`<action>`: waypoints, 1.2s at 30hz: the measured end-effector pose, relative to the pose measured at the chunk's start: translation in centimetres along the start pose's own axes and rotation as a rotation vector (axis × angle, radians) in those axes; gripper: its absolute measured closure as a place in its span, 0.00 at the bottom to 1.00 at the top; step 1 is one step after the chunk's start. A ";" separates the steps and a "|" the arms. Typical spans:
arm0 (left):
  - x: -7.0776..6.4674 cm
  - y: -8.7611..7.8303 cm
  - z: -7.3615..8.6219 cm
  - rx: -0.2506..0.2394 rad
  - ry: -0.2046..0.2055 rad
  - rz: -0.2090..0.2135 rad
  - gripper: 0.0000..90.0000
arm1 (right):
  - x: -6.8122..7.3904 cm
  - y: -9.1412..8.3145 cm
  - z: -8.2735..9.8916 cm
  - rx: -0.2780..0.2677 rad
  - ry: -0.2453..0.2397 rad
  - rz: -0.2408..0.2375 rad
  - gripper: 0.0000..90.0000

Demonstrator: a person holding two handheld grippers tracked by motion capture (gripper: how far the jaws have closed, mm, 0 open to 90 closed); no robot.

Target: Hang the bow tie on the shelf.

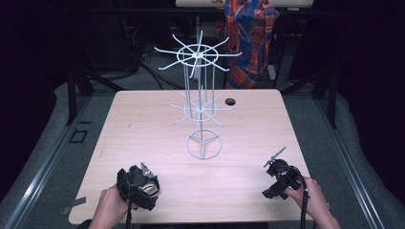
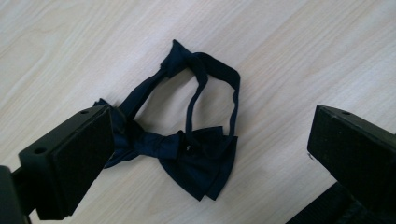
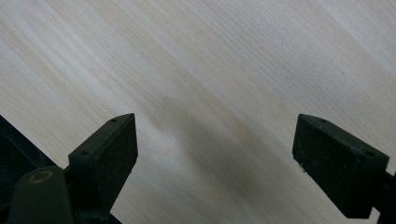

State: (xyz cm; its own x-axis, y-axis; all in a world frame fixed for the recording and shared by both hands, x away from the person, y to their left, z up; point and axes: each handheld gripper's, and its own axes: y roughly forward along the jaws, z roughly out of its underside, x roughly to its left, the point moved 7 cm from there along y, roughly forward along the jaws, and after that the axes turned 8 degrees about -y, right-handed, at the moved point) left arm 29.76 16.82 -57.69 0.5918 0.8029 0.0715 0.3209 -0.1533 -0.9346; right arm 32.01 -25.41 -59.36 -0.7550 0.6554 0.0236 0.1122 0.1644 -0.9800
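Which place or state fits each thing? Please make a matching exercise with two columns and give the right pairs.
Things:
1. bow tie
2. wire rack
3. left gripper
4. plaid cloth

Places or states:
A. stands upright at the middle of the table
B. hangs behind the table
C. lies flat on the table between open fingers
D. open, over the bow tie

Pairs: 1-C, 2-A, 3-D, 4-B

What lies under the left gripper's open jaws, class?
A dark navy bow tie with its looped strap lies on the wooden table below the left gripper. One jaw pad covers its left wing tip.
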 end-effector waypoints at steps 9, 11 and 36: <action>-0.8 0.6 -0.2 0.028 0.033 0.014 0.02 | 0.0 0.0 0.0 -0.001 -0.003 -0.001 0.15; -0.9 0.8 -0.2 0.042 0.042 0.020 0.02 | 0.0 0.0 0.0 -0.001 0.000 -0.004 0.16; -2.1 2.4 -0.3 0.123 0.135 0.022 0.54 | 0.1 0.1 0.0 0.007 -0.002 -0.002 0.16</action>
State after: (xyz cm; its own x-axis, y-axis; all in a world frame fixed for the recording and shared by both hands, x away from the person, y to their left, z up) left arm 29.49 14.61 -60.01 0.6942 0.7144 0.0885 0.2182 -0.0917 -0.9716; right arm 31.95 -25.34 -59.48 -0.7565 0.6535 0.0249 0.1061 0.1602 -0.9814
